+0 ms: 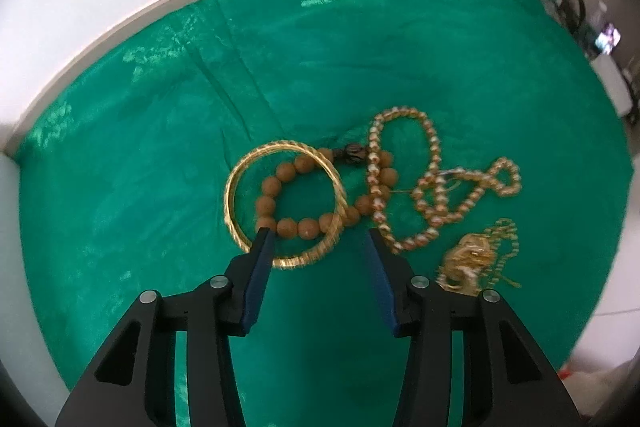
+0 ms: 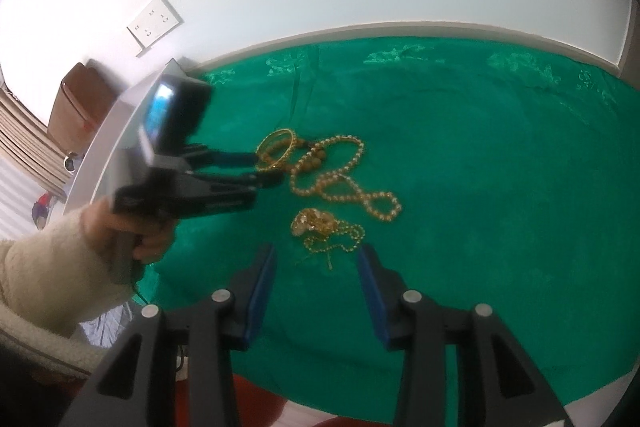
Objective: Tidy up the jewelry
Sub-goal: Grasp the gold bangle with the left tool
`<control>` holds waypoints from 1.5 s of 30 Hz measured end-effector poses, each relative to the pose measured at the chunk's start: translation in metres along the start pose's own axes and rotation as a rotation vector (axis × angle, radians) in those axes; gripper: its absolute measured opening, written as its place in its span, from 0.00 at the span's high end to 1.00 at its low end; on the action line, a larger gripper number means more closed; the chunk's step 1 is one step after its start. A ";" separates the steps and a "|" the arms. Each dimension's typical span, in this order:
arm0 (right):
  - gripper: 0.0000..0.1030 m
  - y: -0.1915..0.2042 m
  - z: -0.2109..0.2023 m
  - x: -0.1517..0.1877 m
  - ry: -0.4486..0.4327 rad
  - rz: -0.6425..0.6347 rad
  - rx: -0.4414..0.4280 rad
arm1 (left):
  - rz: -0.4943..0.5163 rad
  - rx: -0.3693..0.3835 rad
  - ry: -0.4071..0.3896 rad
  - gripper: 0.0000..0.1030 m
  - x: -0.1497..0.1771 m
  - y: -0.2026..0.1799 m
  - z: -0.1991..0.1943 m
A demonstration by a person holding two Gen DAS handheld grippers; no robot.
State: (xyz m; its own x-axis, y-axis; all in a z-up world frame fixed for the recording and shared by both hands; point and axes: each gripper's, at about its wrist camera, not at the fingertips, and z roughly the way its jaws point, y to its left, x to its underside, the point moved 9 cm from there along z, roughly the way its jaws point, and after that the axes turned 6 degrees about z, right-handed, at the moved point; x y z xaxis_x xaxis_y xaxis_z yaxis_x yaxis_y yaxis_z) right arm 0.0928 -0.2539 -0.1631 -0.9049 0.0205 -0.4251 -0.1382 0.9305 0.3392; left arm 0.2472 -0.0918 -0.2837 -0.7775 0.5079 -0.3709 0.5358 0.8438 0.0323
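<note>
My left claw (image 1: 316, 239) stands part open, empty, its left tip hiding a stretch of the gold bangle (image 1: 240, 211) that overlaps the wooden bead bracelet (image 1: 308, 225) on the green cloth (image 1: 140, 167). To the right, the looped pearl necklace (image 1: 432, 147) and the tangled gold chain (image 1: 476, 259) blur. My right claw (image 2: 316, 255) is part open, empty, above that chain.
</note>
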 end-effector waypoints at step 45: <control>0.58 -0.010 0.084 0.014 0.122 -0.065 0.067 | -0.222 0.042 -0.022 0.94 0.096 0.057 -0.037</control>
State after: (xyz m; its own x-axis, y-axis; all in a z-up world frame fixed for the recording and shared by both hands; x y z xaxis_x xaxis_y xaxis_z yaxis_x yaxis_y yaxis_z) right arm 0.1149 -0.2325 -0.2428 -0.9378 -0.0815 -0.3374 -0.1747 0.9508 0.2559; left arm 0.1906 0.0111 -0.2827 -0.8709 0.3058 -0.3848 0.3656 0.9263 -0.0910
